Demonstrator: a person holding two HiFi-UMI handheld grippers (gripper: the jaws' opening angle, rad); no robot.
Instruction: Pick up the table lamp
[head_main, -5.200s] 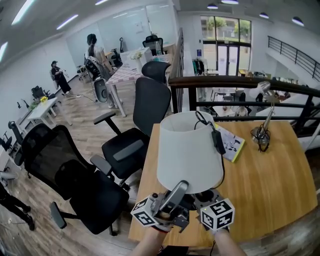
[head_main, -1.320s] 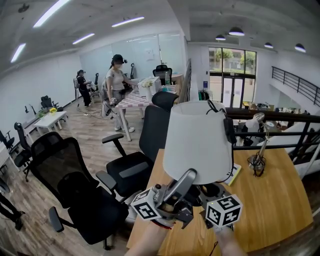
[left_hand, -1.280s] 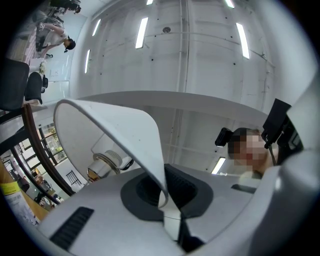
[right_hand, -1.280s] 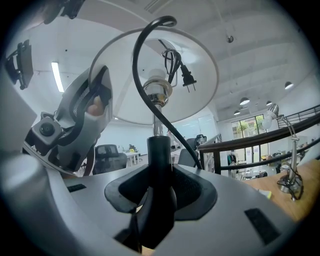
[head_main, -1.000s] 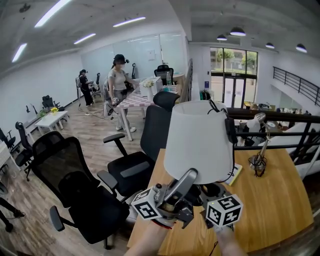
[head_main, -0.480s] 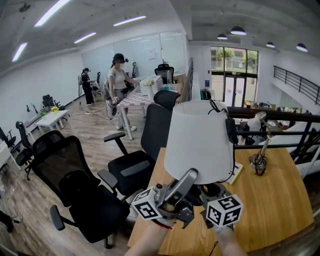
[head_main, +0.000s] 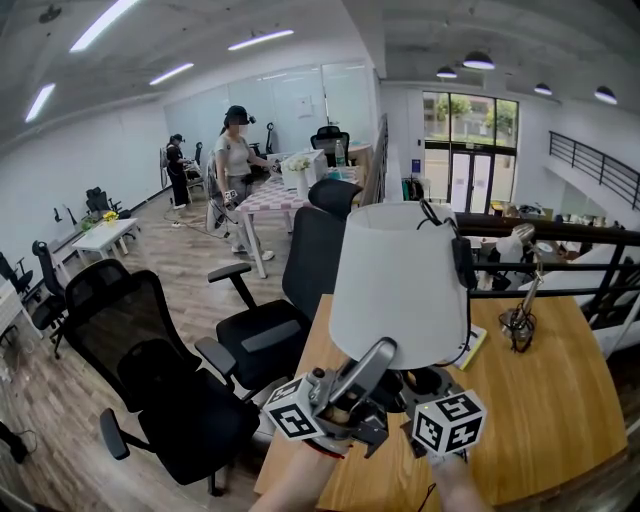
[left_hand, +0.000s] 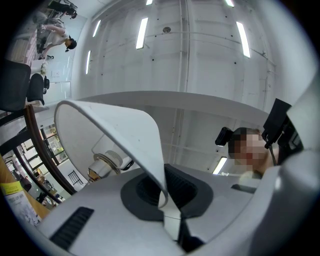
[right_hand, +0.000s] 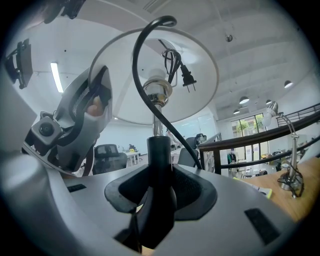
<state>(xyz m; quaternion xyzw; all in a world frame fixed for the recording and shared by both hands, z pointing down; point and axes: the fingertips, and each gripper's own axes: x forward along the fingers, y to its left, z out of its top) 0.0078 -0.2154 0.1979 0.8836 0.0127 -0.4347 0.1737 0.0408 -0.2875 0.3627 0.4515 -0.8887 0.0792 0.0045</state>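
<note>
The table lamp has a big white shade (head_main: 400, 280), a black stem (right_hand: 159, 165) and a black cord (right_hand: 145, 75) looped up over the shade, with its plug (right_hand: 187, 77) hanging inside. My left gripper (head_main: 372, 352) points steeply up and is shut on the shade's lower rim (left_hand: 125, 130), which runs down between its pads (left_hand: 165, 200). My right gripper (head_main: 420, 385) lies level under the shade, shut on the stem (right_hand: 159, 200). The lamp's foot is mostly hidden behind the grippers.
A wooden table (head_main: 540, 380) lies below, with a metal desk lamp (head_main: 520, 300) and a booklet (head_main: 472, 345) at its far side. Black office chairs (head_main: 160, 370) (head_main: 275, 320) stand to the left. A dark railing (head_main: 560, 235) runs behind the table. People stand far back.
Over the last second the lamp and both grippers hold still; only the people far back shift. Since the earliest frame the head view has tilted up towards the room.
</note>
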